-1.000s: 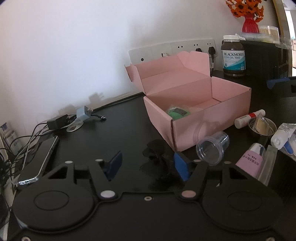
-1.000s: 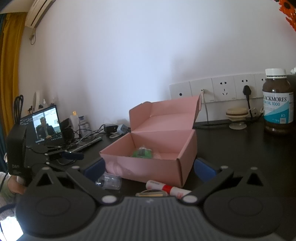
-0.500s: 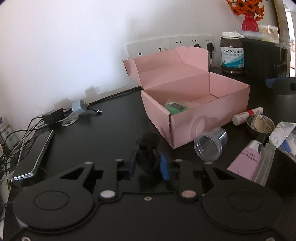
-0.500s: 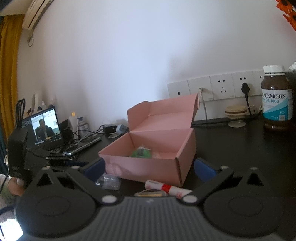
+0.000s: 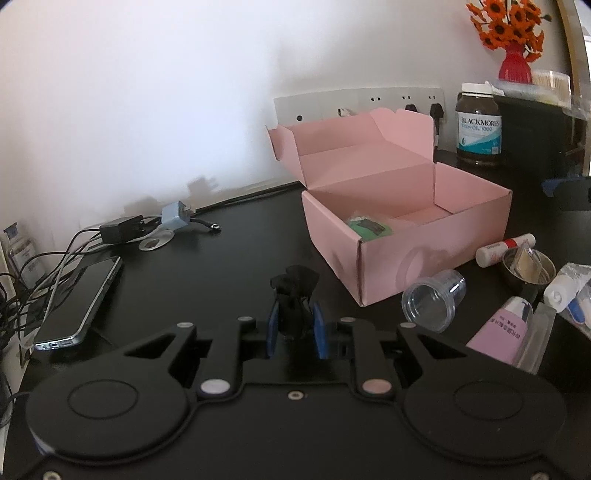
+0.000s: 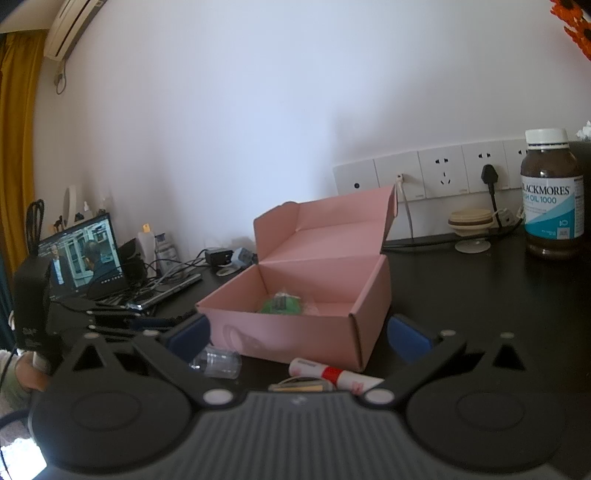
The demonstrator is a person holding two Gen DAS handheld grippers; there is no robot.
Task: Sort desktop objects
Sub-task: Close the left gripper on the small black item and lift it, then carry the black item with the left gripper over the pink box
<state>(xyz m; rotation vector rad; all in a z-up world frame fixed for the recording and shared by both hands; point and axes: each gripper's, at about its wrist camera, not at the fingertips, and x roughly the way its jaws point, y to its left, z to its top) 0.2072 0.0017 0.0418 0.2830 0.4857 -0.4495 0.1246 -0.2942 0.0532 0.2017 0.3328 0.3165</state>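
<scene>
Hidden, cropped and unreadable parts

The crumpled black item point(image 5: 294, 295) between the left gripper point(image 5: 295, 328) pads cannot be identified, its lower part hidden by the pads; the green packet point(image 5: 369, 227) in the pink box point(image 5: 406, 236) is half masked by the front wall; the white tube point(image 5: 567, 288) and the orange flowers point(image 6: 574, 27) are cut by the right edge; the small print on the pink tube point(image 5: 500, 332) is unreadable; the right gripper body hides the bottom of the small metal cup point(image 6: 299, 386).
</scene>
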